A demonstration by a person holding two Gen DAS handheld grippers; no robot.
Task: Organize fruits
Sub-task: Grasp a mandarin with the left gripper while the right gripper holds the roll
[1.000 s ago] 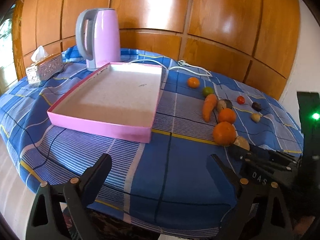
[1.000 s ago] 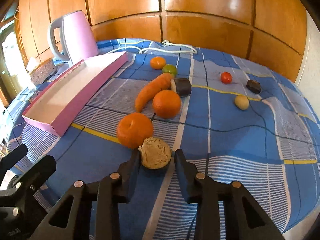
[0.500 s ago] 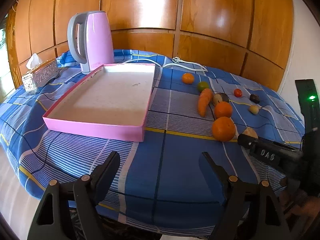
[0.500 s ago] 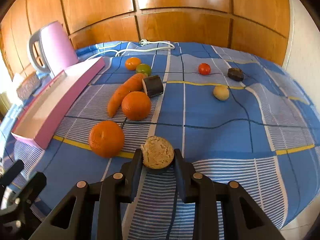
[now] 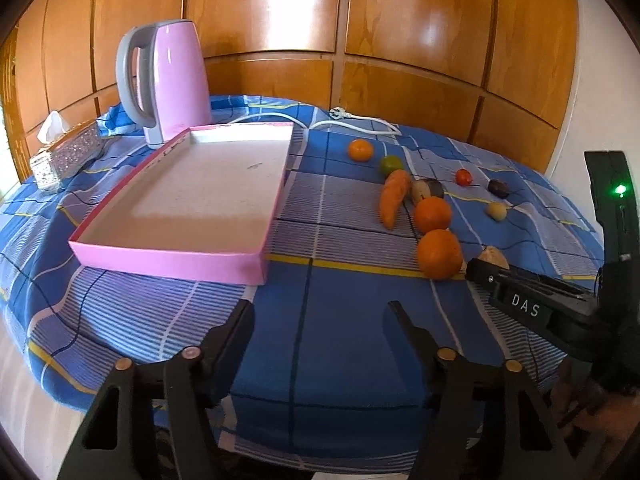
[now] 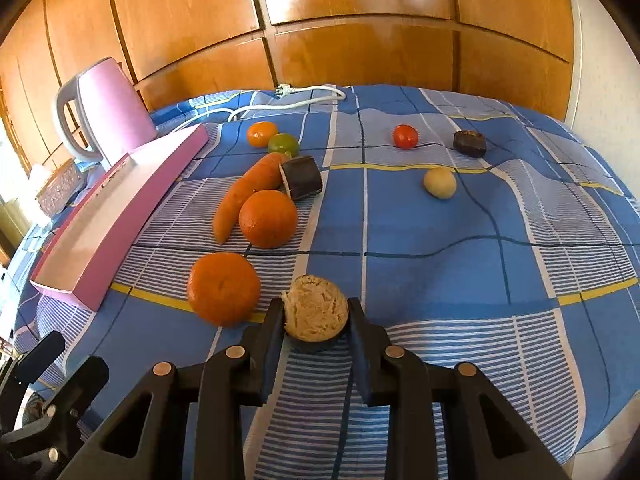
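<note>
Worktop (image 6: 500, 280) under a blue plaid cloth, seen from both wrist views. Right tool (image 6: 315, 314), at lower centre of its view, pinches a tan, rough-faced cut fruit (image 6: 315, 307) between its two fingers; the fruit sits just right of the near orange (image 6: 224, 288). Left tool (image 5: 320, 316), at the bottom of its view, stands half spread over bare cloth with nothing between the fingers, its jaws having just been closing. Pink tray (image 5: 188, 254), centre left in the left view, holds no fruit. Beyond the near orange lie a second orange (image 6: 268, 218), a carrot (image 6: 244, 192) and a dark cut piece (image 6: 302, 178), close together; a small orange (image 6: 262, 134) and a lime (image 6: 283, 145) touch at upper centre. Tomato (image 6: 405, 136), dark piece (image 6: 470, 143) and pale ball (image 6: 440, 183) lie apart at upper right. Pink kettle (image 5: 164, 80) stands behind the tray.
</note>
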